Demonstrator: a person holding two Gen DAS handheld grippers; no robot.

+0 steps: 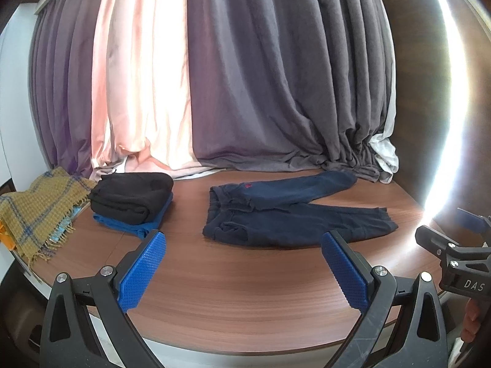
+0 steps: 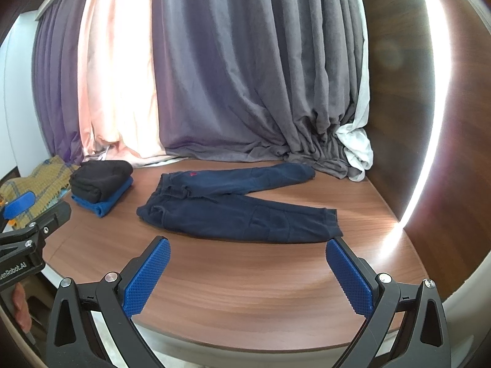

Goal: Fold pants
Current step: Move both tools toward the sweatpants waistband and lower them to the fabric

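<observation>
Navy blue pants (image 1: 288,211) lie flat on the wooden table (image 1: 233,291), waistband to the left, the two legs spread apart toward the right. They also show in the right wrist view (image 2: 239,208). My left gripper (image 1: 244,245) is open and empty, held above the table's front edge, short of the pants. My right gripper (image 2: 248,250) is open and empty, also near the front edge, short of the near leg. The right gripper shows at the right edge of the left wrist view (image 1: 454,245).
A stack of folded black and blue clothes (image 1: 132,202) sits at the left of the table. A yellow plaid blanket (image 1: 36,211) lies further left. Grey and pink curtains (image 1: 245,76) hang behind, bunched on the table's back edge. A dark wood wall (image 2: 399,92) stands at the right.
</observation>
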